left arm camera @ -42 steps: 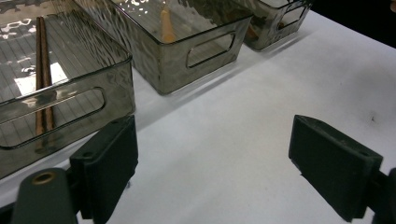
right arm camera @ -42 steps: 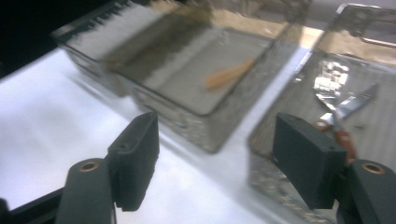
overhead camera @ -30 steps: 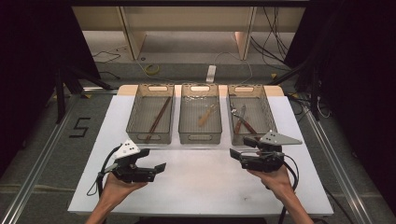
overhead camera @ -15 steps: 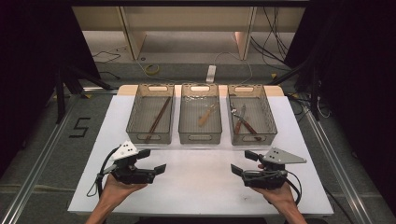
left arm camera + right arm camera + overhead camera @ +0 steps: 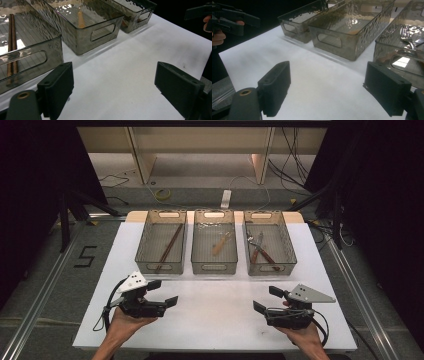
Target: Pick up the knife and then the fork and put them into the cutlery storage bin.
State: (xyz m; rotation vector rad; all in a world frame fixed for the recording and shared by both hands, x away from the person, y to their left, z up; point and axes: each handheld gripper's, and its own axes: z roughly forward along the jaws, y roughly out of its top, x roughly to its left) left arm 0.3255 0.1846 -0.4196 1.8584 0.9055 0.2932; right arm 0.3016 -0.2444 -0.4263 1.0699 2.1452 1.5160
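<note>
On the white table (image 5: pixel 215 322) my left gripper (image 5: pixel 163 292) rests in a hand near the front left, open, with bare tabletop between its jaws (image 5: pixel 113 75). Held at the front right, my right gripper (image 5: pixel 266 300) is open too; its jaws have just been opening and nothing lies between them (image 5: pixel 329 80). Both point toward three clear bins at the back. The left bin (image 5: pixel 161 266) holds brown chopsticks (image 5: pixel 169 247), the middle bin (image 5: pixel 214 268) a wooden utensil (image 5: pixel 220 245), the right bin (image 5: pixel 270 269) metal tongs with dark red handles (image 5: pixel 260 249).
A broad bare strip of table separates the bins from the grippers. Cables and a power strip (image 5: pixel 226 198) lie on the floor beyond the table. Dark curtains stand on both sides.
The right gripper has drawn back from near the right bin toward the table's front edge and sunk lower. The left gripper has stayed where it was.
</note>
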